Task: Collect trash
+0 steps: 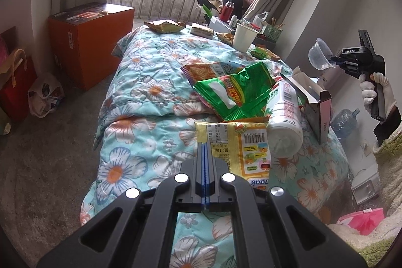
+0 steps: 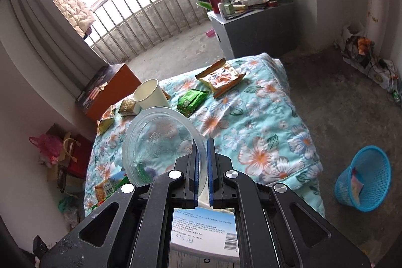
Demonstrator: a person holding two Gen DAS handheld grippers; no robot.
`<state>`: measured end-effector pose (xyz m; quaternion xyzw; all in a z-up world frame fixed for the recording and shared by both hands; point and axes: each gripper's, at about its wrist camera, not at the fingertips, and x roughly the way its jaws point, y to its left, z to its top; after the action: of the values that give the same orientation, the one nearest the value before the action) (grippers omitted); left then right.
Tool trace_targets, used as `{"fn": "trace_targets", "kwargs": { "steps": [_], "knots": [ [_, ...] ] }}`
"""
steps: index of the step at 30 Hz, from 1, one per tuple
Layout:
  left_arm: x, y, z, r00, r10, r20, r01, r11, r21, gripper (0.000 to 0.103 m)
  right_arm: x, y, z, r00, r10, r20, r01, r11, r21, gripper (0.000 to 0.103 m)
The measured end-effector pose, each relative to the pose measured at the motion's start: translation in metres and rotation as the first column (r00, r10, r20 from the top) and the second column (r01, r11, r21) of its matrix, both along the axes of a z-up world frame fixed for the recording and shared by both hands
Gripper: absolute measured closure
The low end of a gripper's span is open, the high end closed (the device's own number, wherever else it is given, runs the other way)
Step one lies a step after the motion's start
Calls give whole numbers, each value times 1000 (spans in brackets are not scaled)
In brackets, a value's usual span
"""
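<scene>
- Grip status: your left gripper [image 1: 204,142] is pinched fully closed on the edge of the yellow snack wrapper [image 1: 241,150], over the floral quilt [image 1: 140,82]; your right gripper [image 2: 203,150] is clamped on the rim of the clear plastic cup [image 2: 158,140], held clear of the bed.
- Target: blue mesh wastebasket [image 2: 364,177] stands on the floor, right of the bed.
- Carry both across level; thin rim may slip.
- Release only once each piece hangs above the basket mouth.
- Left on the quilt: green wrapper [image 1: 233,92], white bottle [image 1: 284,117], paper cup [image 2: 150,94].
</scene>
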<state>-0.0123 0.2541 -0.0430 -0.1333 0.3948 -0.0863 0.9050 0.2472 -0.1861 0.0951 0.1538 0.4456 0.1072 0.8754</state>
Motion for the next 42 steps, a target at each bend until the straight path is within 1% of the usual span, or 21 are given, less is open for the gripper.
{"fn": "trace_targets", "kwargs": {
  "steps": [2,3,4,5,6,7,9,12,14,15,17,18,19,21,23,26,30,34,36,39,42],
  "knots": [
    [-2,-3,-1,999,-37,0,37,999,-36,101,-13,-5,4,1000,-1,16,1,1000,17,99],
    [-3,-8,-2,998,-63,-1,63,997,-37,91,-20,-8,5,1000,-3,20,2,1000,25,99],
    [-6,-13,-4,997,-82,4,82,996,-20,82,-25,-10,5,1000,-4,21,3,999,32,99],
    [-10,-19,-4,995,-102,12,102,995,8,63,-31,-12,4,1000,-6,20,5,999,38,99],
    [-14,-27,-5,992,-127,22,126,991,45,56,-35,-15,3,1000,-10,19,9,999,42,99],
    [-18,-36,-6,987,-161,29,158,983,90,54,-39,-17,2,1000,-13,16,12,999,46,99],
    [-22,-54,-11,978,-209,23,201,962,185,45,-45,-22,-1,1000,-22,7,22,998,54,99],
    [-22,-79,-21,973,-229,17,210,918,336,44,-52,-28,-7,999,-38,-3,38,997,63,99],
    [-20,-95,-30,974,-226,25,191,874,447,44,-56,-30,-11,999,-45,-11,46,996,74,99],
    [-19,-100,-34,971,-237,31,192,851,489,44,-58,-31,-13,999,-47,-15,48,995,82,99],
    [-17,-109,-42,968,-248,28,192,812,551,44,-61,-33,-15,998,-53,-20,55,994,90,99],
    [-15,-112,-46,968,-249,20,194,799,568,44,-64,-33,-16,998,-54,-21,56,994,94,99],
    [-13,-113,-49,969,-248,14,195,793,577,45,-65,-34,-17,998,-54,-22,56,994,98,99],
    [-10,-111,-52,970,-244,10,194,797,572,58,-68,-34,-18,998,-54,-23,56,993,108,99],
    [-9,-107,-50,976,-219,17,172,809,562,66,-72,-34,-17,999,-50,-19,52,992,114,99],
    [-11,-97,-43,981,-191,41,138,829,541,69,-78,-33,-14,999,-45,-9,46,992,121,99],
    [-22,-90,-25,982,-159,98,81,835,544,71,-86,-35,-10,999,-40,9,39,990,136,99],
    [-37,-86,1,979,-137,151,36,846,532,72,-94,-42,-8,999,-46,23,42,985,166,99],
    [-43,-86,16,974,-134,180,24,859,511,76,-100,-47,-5,998,-51,36,44,983,179,99],
    [-51,-88,44,963,-142,227,24,890,455,77,-111,-58,0,996,-68,61,54,978,201,99],
    [-55,-95,70,946,-169,276,39,906,422,78,-125,-76,4,991,-98,87,76,971,226,99]
  ]
}}
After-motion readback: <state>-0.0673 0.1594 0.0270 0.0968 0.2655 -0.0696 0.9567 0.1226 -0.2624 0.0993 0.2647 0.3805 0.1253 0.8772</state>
